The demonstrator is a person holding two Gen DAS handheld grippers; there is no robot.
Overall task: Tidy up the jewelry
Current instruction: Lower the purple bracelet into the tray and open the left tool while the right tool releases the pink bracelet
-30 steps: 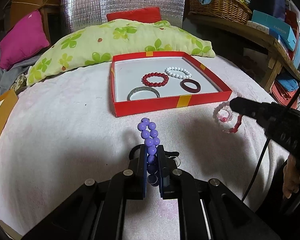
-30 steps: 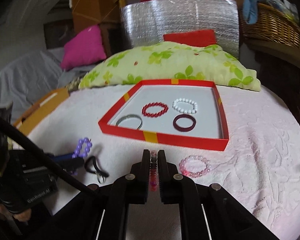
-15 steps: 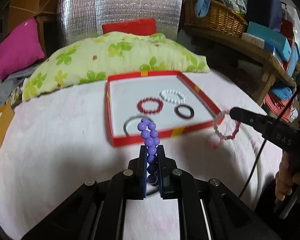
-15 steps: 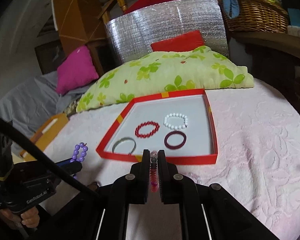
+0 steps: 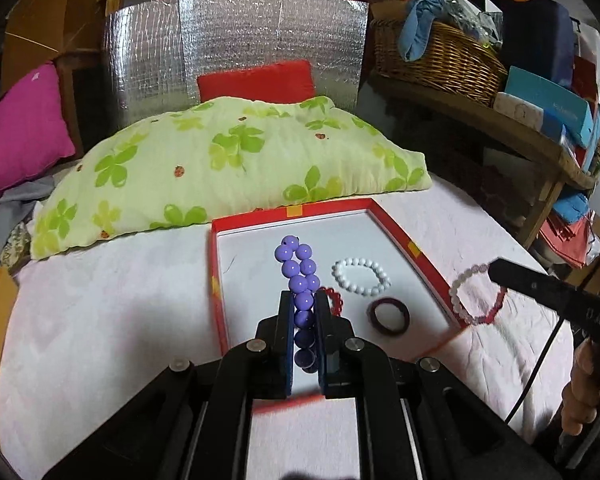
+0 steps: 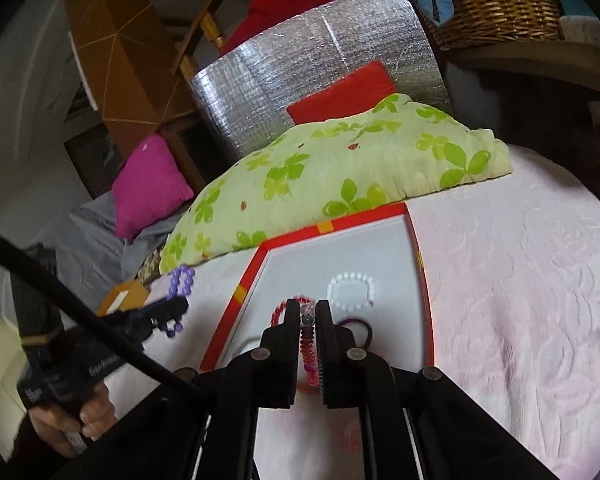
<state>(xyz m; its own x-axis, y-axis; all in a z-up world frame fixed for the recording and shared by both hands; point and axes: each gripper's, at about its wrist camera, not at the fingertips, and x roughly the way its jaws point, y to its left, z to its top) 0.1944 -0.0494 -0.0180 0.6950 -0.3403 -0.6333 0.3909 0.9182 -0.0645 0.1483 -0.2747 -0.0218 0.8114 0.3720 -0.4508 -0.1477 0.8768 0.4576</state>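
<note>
My left gripper (image 5: 303, 300) is shut on a purple bead bracelet (image 5: 297, 268) and holds it above the red tray (image 5: 396, 227). My right gripper (image 6: 308, 307) is shut on a pink and red bead bracelet (image 6: 309, 344), also raised over the tray (image 6: 296, 235). In the left wrist view that bracelet (image 5: 476, 296) hangs from the right gripper over the tray's right wall. In the tray lie a white bead bracelet (image 5: 361, 276), a dark red bangle (image 5: 389, 315) and a red bead bracelet (image 5: 333, 300), partly hidden by my fingers.
The tray sits on a pink bedspread (image 5: 100, 304). A green flowered pillow (image 5: 228, 160) lies right behind it. A wicker basket (image 5: 432, 60) and boxes stand on a wooden shelf at the right. A magenta cushion (image 5: 16, 128) is at the left.
Both grippers rose and moved forward with their bracelets, from over the bedspread in front of the tray to over the tray itself.
</note>
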